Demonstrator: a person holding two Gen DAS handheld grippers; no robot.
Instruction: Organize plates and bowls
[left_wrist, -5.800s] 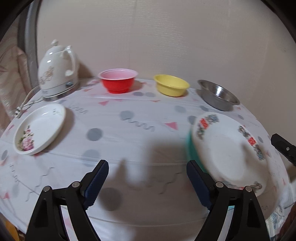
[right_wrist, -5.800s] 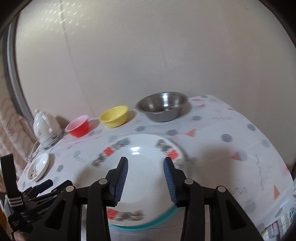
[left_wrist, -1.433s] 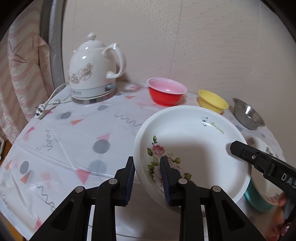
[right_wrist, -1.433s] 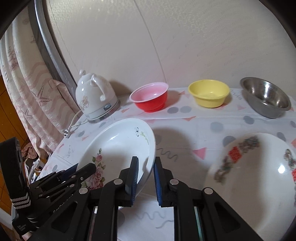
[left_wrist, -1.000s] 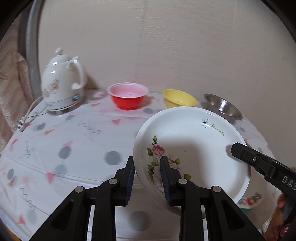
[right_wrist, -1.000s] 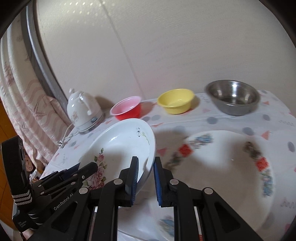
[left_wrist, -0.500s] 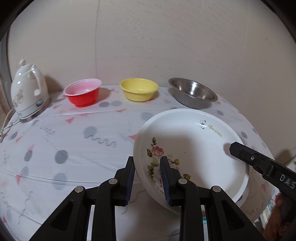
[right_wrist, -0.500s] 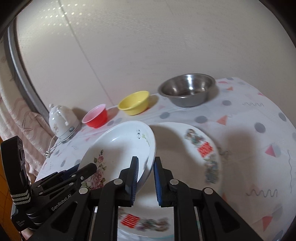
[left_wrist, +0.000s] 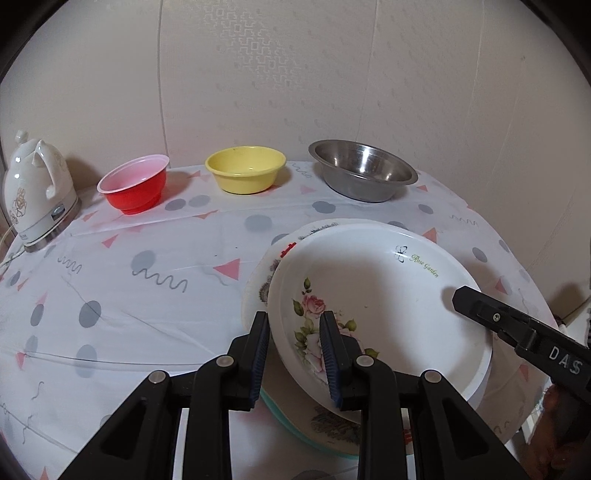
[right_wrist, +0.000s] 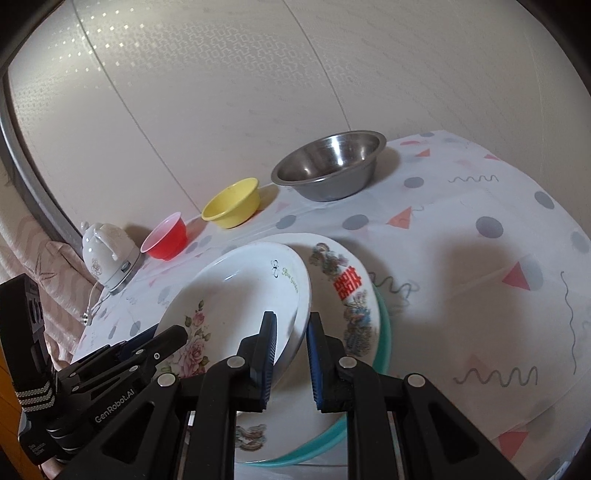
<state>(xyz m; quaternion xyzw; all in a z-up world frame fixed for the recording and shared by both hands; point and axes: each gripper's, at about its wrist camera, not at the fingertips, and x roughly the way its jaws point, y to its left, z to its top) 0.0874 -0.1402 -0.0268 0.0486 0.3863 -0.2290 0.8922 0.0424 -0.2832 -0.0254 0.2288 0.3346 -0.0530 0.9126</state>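
Spotty tablecloth (left_wrist: 155, 258) covers the table. Both the left gripper (left_wrist: 293, 354) and right gripper (right_wrist: 290, 356) pinch a white rose plate (left_wrist: 384, 295), tilted over the bigger patterned plate (right_wrist: 354, 295).

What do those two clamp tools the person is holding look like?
Both are black plastic. The left gripper and the right gripper each have two angular arms with silver rivets and ribbed blue pads. White lettering marks their sides, and a striped black-and-white strap hangs from the left one.
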